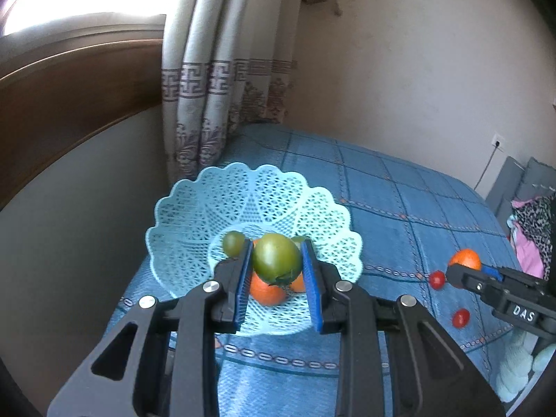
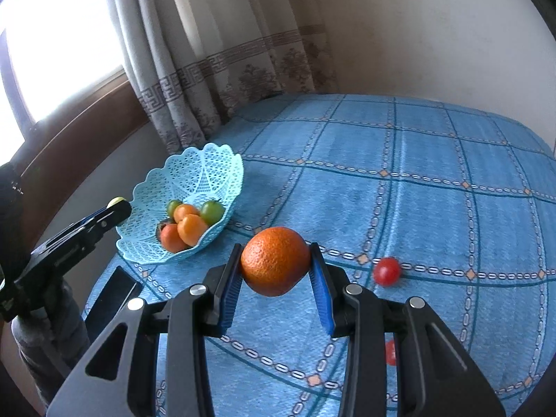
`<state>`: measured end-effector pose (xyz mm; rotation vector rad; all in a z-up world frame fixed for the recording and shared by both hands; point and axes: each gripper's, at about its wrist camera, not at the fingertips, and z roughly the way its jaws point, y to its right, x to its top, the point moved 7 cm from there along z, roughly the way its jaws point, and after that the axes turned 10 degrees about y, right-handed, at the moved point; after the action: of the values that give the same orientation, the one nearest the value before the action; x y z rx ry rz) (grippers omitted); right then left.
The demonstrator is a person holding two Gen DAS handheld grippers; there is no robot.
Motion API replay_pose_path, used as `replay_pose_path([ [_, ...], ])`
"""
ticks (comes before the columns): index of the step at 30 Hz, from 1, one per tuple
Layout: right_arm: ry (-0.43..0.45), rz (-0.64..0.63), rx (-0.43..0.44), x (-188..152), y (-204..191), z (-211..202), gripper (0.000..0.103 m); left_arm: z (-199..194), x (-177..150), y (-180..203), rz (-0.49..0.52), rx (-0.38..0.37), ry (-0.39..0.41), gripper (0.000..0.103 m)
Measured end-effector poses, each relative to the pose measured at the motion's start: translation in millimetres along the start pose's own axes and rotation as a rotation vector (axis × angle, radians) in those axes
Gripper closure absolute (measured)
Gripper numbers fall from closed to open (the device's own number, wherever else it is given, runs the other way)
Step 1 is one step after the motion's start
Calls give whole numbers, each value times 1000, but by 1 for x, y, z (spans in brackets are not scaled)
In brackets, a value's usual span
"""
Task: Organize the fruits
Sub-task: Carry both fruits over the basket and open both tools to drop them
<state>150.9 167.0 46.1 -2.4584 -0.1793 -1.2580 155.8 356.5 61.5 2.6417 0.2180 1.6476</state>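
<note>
My left gripper (image 1: 277, 245) is shut on a green tomato (image 1: 276, 257) and holds it over the bowl of a light blue lattice basket (image 1: 180, 208). Below it lie orange fruits (image 1: 267, 292) and a small green one (image 1: 233, 242). My right gripper (image 2: 276, 248) is shut on a large orange (image 2: 275, 260) low over the blue checked cloth, right of the basket (image 2: 194, 173). I cannot tell whether the orange touches the cloth. The left wrist view shows the right gripper (image 1: 464, 272) with the orange (image 1: 465, 259) at the far right.
Two red cherry tomatoes (image 1: 437, 279) (image 1: 460, 318) lie on the cloth near the right gripper; one (image 2: 386, 271) sits just right of the orange. A flat black object (image 2: 111, 299) lies at the table's near left edge. Curtain and wall stand behind the table.
</note>
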Motion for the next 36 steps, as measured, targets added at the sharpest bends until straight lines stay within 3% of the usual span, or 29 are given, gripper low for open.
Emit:
replay_pose_path([
  [18, -17, -41, 49, 2, -37, 16, 65, 20, -6, -41, -75, 62, -35, 75],
  [21, -18, -54, 58, 4, -46, 19, 65, 20, -6, -45, -97, 69, -38, 64],
  [23, -18, -62, 64, 5, -52, 21, 65, 18, -4, -48, -108, 78, -30, 46],
  [36, -30, -101, 71, 18, -89, 52, 65, -4, 11, -53, -154, 56, 26, 28],
])
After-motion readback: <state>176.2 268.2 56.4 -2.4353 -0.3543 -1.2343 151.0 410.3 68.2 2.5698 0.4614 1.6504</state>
